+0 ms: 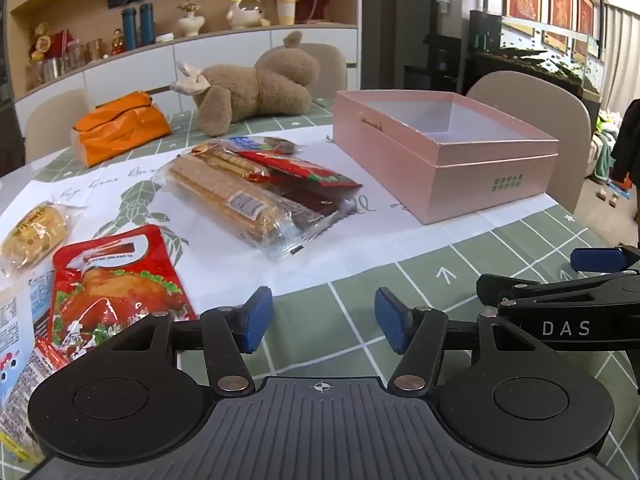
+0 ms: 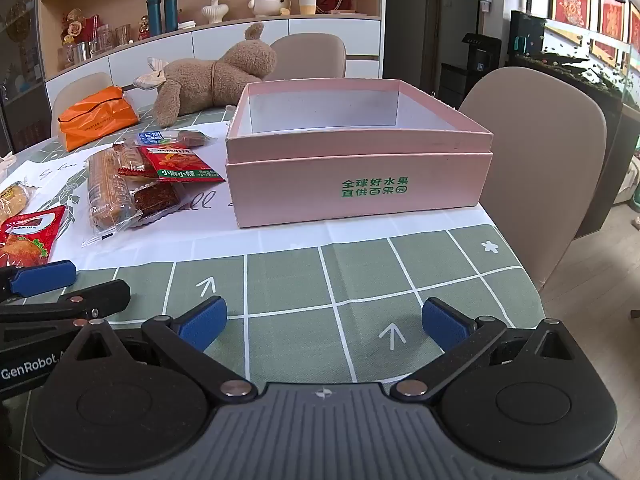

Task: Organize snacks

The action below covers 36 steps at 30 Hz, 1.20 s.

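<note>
An empty pink box (image 1: 460,168) (image 2: 356,196) stands open-topped on the table, ahead of both grippers. Left of it lies a heap of snack packs: a long clear pack of biscuits (image 1: 228,204) (image 2: 108,192), a red chilli-snack pack (image 1: 304,170) (image 2: 180,164) and a dark brown bar (image 2: 156,198). Nearer me lie a red roast-chicken pouch (image 1: 116,284) (image 2: 28,236) and a small cake pack (image 1: 34,234). My left gripper (image 1: 324,318) hovers open over the green checked cloth, nothing between its fingers. My right gripper (image 2: 324,324) is open too, wide, in front of the box.
An orange bag (image 1: 120,128) and a brown plush toy (image 1: 256,84) lie at the table's far side. Beige chairs (image 2: 544,152) stand round the table. A white paper sheet (image 1: 224,276) lies under the snacks. Shelves with ornaments line the back wall; a fish tank stands at right.
</note>
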Tool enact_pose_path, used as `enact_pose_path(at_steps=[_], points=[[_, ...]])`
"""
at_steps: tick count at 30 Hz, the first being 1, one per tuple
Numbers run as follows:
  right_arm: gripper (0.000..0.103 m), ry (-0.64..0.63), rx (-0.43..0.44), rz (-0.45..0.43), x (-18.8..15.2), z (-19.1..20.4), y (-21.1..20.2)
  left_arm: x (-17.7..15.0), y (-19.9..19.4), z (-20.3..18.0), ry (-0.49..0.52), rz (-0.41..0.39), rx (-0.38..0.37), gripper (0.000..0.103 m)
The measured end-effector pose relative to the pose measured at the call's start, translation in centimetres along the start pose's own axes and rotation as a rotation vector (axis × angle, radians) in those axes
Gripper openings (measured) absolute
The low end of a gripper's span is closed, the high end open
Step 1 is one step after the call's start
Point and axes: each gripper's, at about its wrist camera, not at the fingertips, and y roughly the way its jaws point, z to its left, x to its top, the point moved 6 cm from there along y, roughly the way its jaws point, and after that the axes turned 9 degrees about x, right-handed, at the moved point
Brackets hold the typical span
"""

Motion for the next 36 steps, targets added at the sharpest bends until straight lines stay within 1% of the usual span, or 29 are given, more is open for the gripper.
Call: enact_pose_path(at_steps=[36], points=[[0.103,-0.002,-0.002,-0.001,0.01,0.02,-0.06,0.0,0.0,0.05,-0.01,0.001,-0.006,0.064]])
